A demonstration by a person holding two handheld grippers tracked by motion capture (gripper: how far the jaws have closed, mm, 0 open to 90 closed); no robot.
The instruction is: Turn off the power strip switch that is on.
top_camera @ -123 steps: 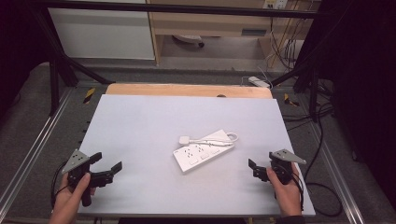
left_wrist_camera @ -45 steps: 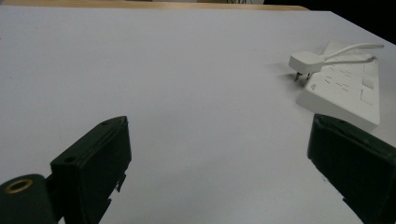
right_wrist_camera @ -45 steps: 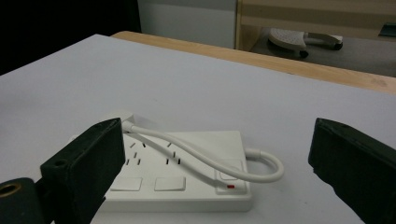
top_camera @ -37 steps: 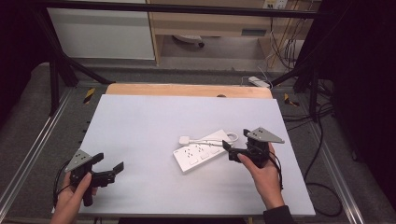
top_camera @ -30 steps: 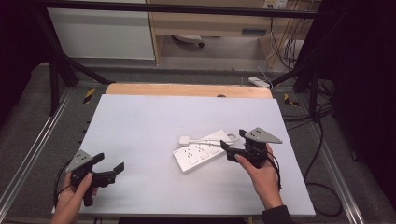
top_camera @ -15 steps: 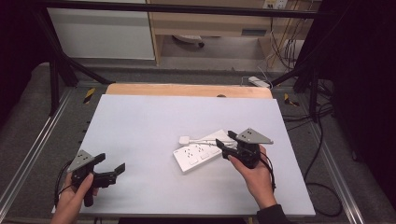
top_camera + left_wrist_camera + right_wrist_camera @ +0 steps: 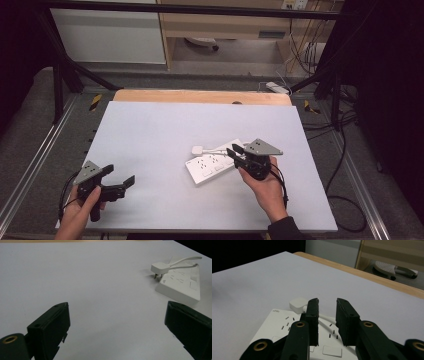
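Power strip (image 7: 214, 166) lies on the table (image 7: 165, 130), right of centre, with its plug (image 7: 197, 149) on the table just beyond its far left corner and its cord (image 7: 220, 148) along its far edge. Right gripper (image 7: 236, 150) sits over the strip's right end, jaws above the cord. Left gripper (image 7: 120, 181) stands near the front left corner, well apart from the strip.

White tabletop (image 7: 150, 130), a bare wooden strip (image 7: 200, 96) along its 12 o'clock edge. Grey floor beyond. Second white power strip (image 7: 276, 88) on the floor at 1 o'clock, beside tangled black cables (image 7: 310, 65). Light cabinet (image 7: 107, 30) at 11 o'clock. Metal rails (image 7: 30, 170) at 9 and 3 o'clock.
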